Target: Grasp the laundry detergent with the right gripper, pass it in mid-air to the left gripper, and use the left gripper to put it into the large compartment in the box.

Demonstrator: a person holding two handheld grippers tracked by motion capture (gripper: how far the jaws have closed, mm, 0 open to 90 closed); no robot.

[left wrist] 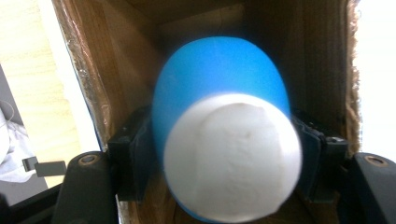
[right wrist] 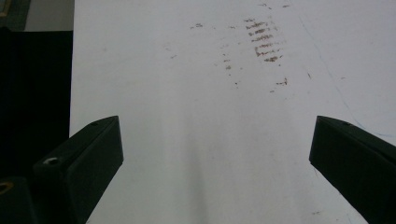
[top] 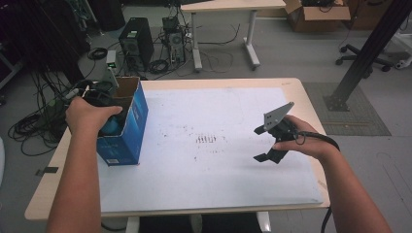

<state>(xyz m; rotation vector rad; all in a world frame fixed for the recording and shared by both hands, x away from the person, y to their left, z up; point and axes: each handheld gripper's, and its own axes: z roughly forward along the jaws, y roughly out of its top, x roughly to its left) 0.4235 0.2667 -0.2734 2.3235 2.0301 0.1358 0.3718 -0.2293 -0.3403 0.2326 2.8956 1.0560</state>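
- the left gripper [left wrist: 224, 154] reaches down into an open blue box [top: 127, 127] at the table's left edge; its jaws are pinched on a blue and white cup [left wrist: 224, 135], one jaw on each side.
- the cup lies sideways in the left gripper view, its white end toward the camera, with the box's brown cardboard walls close around it on three sides.
- in the high view the left hand [top: 87, 114] covers the box's opening, and only a bit of blue shows under it.
- the right gripper [top: 266, 143] hovers over the white sheet [top: 214, 184] at the table's right side, well apart from the box, its jaws spread wide and holding nothing.
- faint brown smudges [right wrist: 264, 39] mark the sheet ahead of the right gripper.
- beyond the table [top: 291, 83] the floor holds a computer tower [top: 136, 41], tangled cables [top: 36, 121], another desk [top: 228, 6] and a cardboard box [top: 318, 14].
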